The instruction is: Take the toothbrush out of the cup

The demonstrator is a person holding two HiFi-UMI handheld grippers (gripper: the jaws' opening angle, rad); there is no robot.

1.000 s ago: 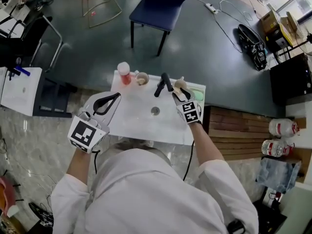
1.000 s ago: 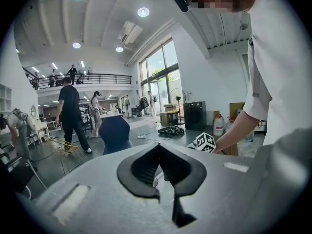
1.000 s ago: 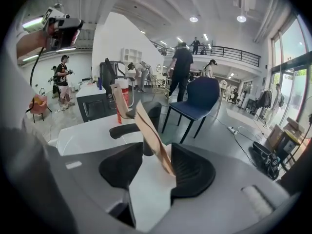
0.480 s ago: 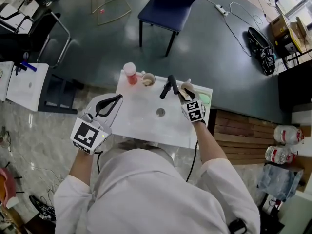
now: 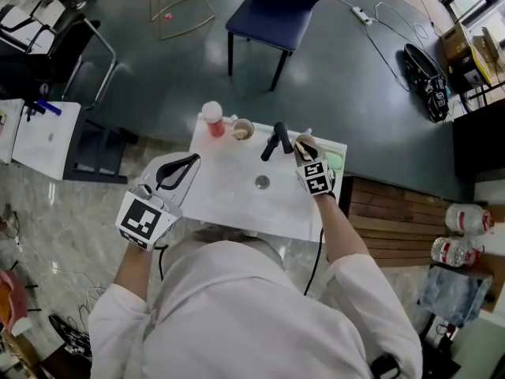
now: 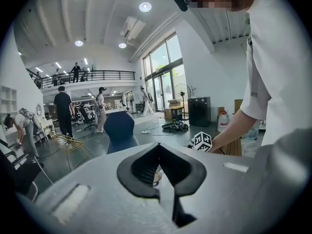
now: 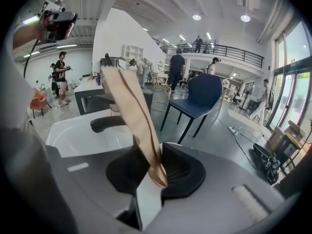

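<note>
At the far right of the white counter [image 5: 229, 188], just right of the black faucet [image 5: 272, 140], the right hand-held gripper [image 5: 303, 145] has just been closing its jaws and now pinches the tan handle of the toothbrush [image 7: 131, 111]. The handle rises from between the pads and leans away to the left. The grip sits low on the handle, probably because that is the part reachable above the cup; the cup itself is hidden beneath the gripper, so I cannot tell whether the brush end is still inside it. The left hand-held gripper [image 5: 189, 161] hangs over the counter's near left edge with its jaws clenched on nothing, apparently parked there to stay out of the way. Room to lift looks best straight up and toward the near side, over the bare basin. To the left the faucet stands close beside the handle, and a sideways pull could knock it. To the right a pale green thing [image 5: 333, 162] lies near the counter's edge. A pink cup [image 5: 211, 118] and a beige cup [image 5: 242, 129] stand along the far edge, well left of the faucet and clear of the likely path.
</note>
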